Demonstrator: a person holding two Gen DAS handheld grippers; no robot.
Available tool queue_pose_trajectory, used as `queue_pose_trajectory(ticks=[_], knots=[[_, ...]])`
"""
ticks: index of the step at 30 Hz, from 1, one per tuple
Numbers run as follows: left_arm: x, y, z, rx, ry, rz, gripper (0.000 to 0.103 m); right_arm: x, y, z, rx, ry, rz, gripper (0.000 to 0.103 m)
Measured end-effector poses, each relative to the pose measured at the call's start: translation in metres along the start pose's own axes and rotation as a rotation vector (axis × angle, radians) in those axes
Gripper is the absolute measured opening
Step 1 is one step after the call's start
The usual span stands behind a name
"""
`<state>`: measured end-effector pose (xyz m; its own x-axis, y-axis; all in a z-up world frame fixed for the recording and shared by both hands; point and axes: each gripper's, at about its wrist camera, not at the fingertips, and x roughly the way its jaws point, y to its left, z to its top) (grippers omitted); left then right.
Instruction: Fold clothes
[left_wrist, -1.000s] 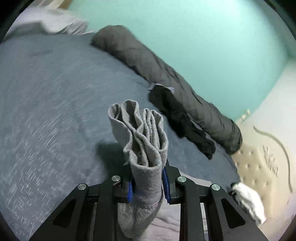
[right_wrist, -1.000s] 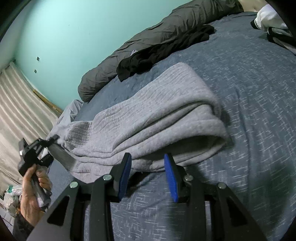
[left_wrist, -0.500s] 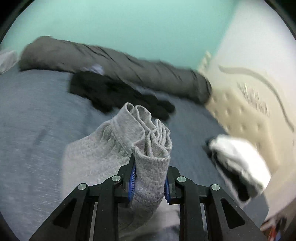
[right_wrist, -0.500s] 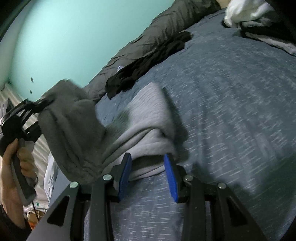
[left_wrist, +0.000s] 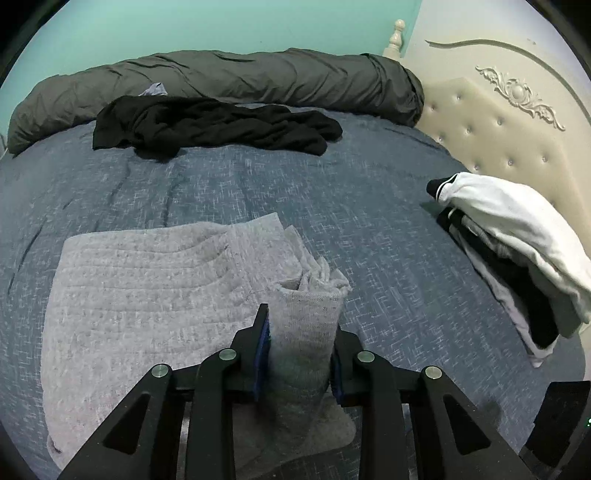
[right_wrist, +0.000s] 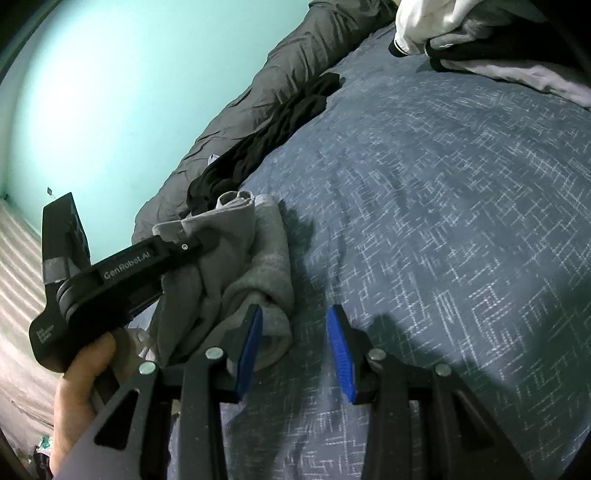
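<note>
Left-wrist view: one grey sweater (left_wrist: 147, 295) lies folded on the bed (left_wrist: 258, 184), its bunched end between the left gripper (left_wrist: 301, 354) pads, whose jaws just eased wider; one black garment (left_wrist: 207, 125), one folded pile (left_wrist: 517, 258). Right-wrist view: right gripper (right_wrist: 295, 347) gapes empty; "GenRobot.AI" reads on the other.

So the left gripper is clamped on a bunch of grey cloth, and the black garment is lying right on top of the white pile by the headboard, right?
Not quite. The left gripper does clamp the grey cloth, but the black garment lies apart from the white pile, across the bed beside the rolled dark duvet. The left wrist view shows it.
</note>
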<state>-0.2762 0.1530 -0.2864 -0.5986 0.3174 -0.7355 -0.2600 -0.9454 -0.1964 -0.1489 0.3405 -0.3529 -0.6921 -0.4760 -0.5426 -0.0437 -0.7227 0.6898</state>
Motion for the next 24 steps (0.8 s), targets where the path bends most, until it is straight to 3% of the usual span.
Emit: queue_pose_trajectory(ticks=[2, 4, 7, 11, 15, 19, 24], knots=[[-0.008, 0.000, 0.004, -0.008, -0.012, -0.009, 0.036, 0.000, 0.001, 0.000, -0.001, -0.001, 0.002, 0.037], [-0.022, 0.003, 0.007, -0.032, -0.034, -0.047, 0.050, 0.000, 0.002, 0.000, -0.007, -0.001, 0.003, 0.037], [-0.051, 0.008, 0.015, -0.057, -0.092, -0.102, 0.058, 0.000, 0.004, 0.001, -0.008, -0.004, 0.003, 0.037], [-0.080, 0.034, 0.014, -0.076, -0.128, -0.104, 0.060, 0.001, 0.003, 0.005, 0.002, -0.015, 0.015, 0.037], [-0.078, 0.072, -0.009, -0.082, -0.092, -0.006, 0.060, -0.002, 0.007, 0.009, -0.002, -0.040, 0.021, 0.037], [-0.074, 0.106, -0.038, -0.120, -0.068, 0.045, 0.060, -0.002, 0.017, 0.013, -0.015, -0.075, 0.045, 0.037], [-0.067, 0.126, -0.064, -0.139, -0.048, 0.031, 0.060, 0.001, 0.045, 0.016, -0.100, -0.108, 0.091, 0.037]])
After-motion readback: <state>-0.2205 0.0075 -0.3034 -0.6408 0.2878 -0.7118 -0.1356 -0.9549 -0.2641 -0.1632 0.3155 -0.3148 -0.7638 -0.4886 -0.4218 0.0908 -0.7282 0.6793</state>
